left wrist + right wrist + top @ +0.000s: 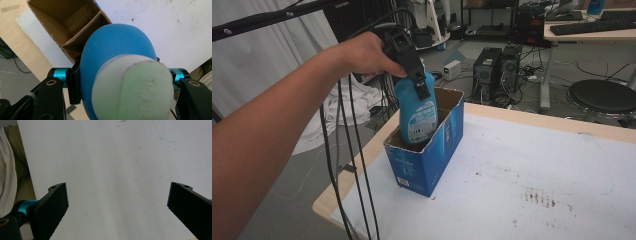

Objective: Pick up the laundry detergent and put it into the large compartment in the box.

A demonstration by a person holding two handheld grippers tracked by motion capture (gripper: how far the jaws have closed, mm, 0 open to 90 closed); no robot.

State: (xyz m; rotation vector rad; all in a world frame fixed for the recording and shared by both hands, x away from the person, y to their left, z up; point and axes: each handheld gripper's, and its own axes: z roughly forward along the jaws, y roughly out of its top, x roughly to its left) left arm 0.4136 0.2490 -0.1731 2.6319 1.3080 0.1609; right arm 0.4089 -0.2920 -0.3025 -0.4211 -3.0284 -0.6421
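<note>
A blue plastic bottle (416,112) with a printed label and a white cap (132,90) stands partly inside an open blue cardboard box (427,160) near the table's left corner. My left gripper (414,75) is shut on the bottle's upper part, its jaws pressing both sides of the neck. In the left gripper view the bottle (112,52) hides most of the box's brown inside (72,22). My right gripper (117,207) hangs open over the bare white tabletop (112,157), with nothing between its jaws.
The white-covered table (537,175) has a wooden rim along its left and far edges. Black cables (344,165) trail down from the left gripper past the table corner. Beyond the table stand computer towers (494,70), a round black stool (602,95) and a heap of white cloth (337,107).
</note>
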